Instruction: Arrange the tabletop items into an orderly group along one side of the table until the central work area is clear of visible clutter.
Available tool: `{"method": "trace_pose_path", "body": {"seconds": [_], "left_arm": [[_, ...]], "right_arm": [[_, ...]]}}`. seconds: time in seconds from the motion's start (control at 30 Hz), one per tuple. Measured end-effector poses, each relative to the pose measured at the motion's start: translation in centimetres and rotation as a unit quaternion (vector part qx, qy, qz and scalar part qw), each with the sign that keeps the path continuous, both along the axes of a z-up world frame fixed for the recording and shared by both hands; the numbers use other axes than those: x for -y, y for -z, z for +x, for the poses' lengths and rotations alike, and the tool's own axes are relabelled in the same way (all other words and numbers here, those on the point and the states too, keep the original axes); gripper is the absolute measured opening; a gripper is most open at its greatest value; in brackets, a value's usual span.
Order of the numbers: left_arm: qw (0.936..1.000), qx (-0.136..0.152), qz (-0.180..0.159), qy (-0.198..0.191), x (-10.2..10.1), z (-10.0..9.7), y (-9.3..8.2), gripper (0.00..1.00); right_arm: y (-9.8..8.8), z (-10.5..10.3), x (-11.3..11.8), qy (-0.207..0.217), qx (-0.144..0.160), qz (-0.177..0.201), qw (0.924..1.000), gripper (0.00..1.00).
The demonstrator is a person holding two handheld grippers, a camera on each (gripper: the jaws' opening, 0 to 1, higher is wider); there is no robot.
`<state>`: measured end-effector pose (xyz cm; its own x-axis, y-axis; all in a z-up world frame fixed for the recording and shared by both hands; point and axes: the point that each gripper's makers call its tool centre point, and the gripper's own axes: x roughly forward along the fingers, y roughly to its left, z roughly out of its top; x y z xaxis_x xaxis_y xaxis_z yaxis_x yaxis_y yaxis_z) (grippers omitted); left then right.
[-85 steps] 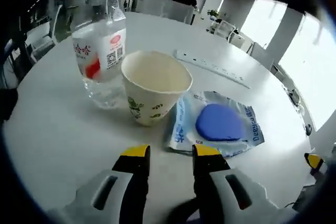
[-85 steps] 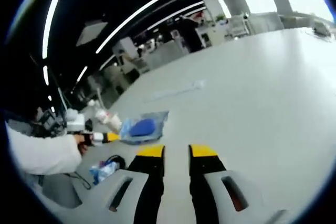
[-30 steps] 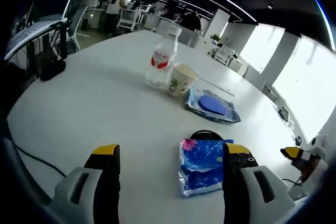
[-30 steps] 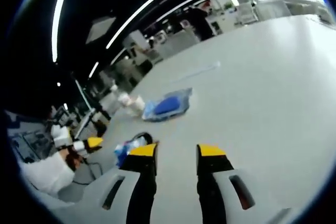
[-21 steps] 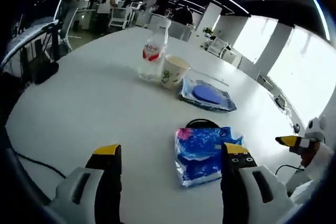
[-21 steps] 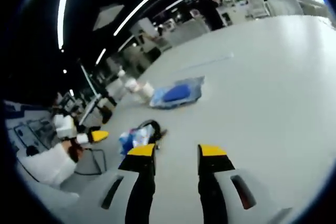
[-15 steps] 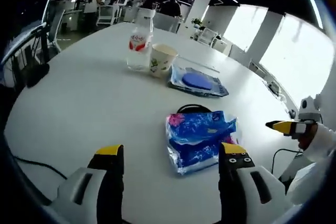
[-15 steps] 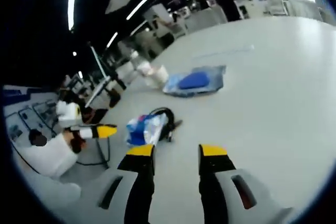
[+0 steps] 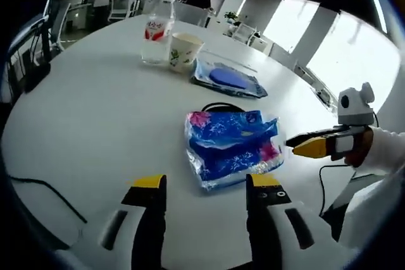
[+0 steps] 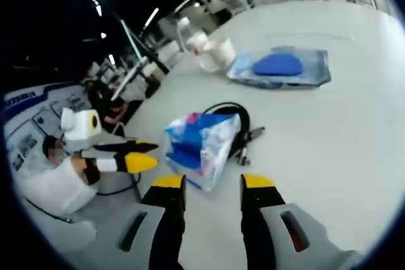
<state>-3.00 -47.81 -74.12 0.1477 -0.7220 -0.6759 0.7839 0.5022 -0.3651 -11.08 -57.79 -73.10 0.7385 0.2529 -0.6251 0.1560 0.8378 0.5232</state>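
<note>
Closer now than half a second ago, the blue packet [image 9: 231, 148] sits mid-frame in the left gripper view, crinkly clear plastic with pink patches, just ahead of the left gripper [image 9: 205, 186], jaws spread and empty. Upper left: water bottle [image 9: 157, 26], paper cup [image 9: 185, 49] showing a pale inside, and a pouch with a blue disc [image 9: 229, 78]. At right, the right gripper [image 9: 308, 144] points at the packet. In the right gripper view, the packet [image 10: 201, 147] lies centre over a black cable [image 10: 235, 122]; jaws parted, touching nothing; left gripper [image 10: 134, 155] at left.
</note>
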Motion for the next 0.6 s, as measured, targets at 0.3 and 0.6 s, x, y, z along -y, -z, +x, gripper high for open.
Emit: {"method": "trace_pose_path", "body": {"seconds": [0.3, 0.6], "left_arm": [[0.9997, -0.01, 0.007, -0.019, -0.3, 0.3, 1.3, 0.35], [0.9998, -0.007, 0.0, -0.016, 0.2, 0.5, 1.2, 0.02]], "right_arm": [[0.9, 0.5, -0.8, 0.0, -0.011, 0.001, 0.9999, 0.25], [0.9, 1.0, -0.6, 0.01, -0.006, -0.001, 0.9999, 0.07]]}}
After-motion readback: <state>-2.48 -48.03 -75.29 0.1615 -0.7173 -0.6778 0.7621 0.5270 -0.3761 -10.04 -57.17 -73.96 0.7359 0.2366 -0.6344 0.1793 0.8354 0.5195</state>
